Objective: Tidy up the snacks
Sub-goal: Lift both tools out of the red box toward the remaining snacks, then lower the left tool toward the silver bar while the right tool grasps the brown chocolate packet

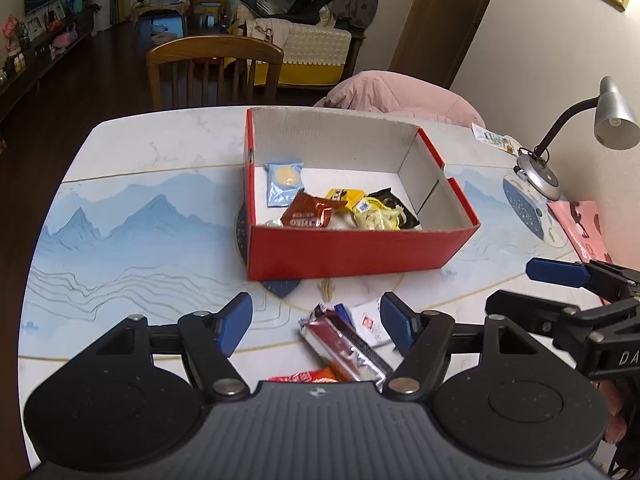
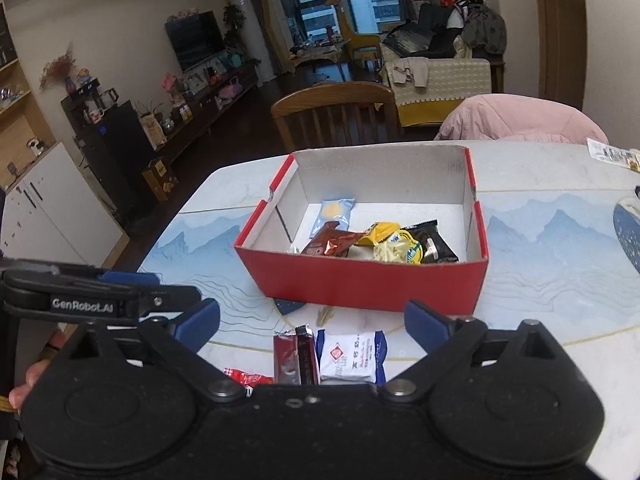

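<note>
A red cardboard box stands open on the table and holds several snack packets, among them a light blue one, a brown one and a yellow one. In front of the box lie a dark red bar, a white and blue packet and a red packet. My left gripper is open and empty above the bar. My right gripper is open and empty above the loose packets.
The table has a blue mountain print. A desk lamp stands at the right edge, with a pink bag beside it. A snack packet lies at the far right. A wooden chair and a pink jacket are behind the table.
</note>
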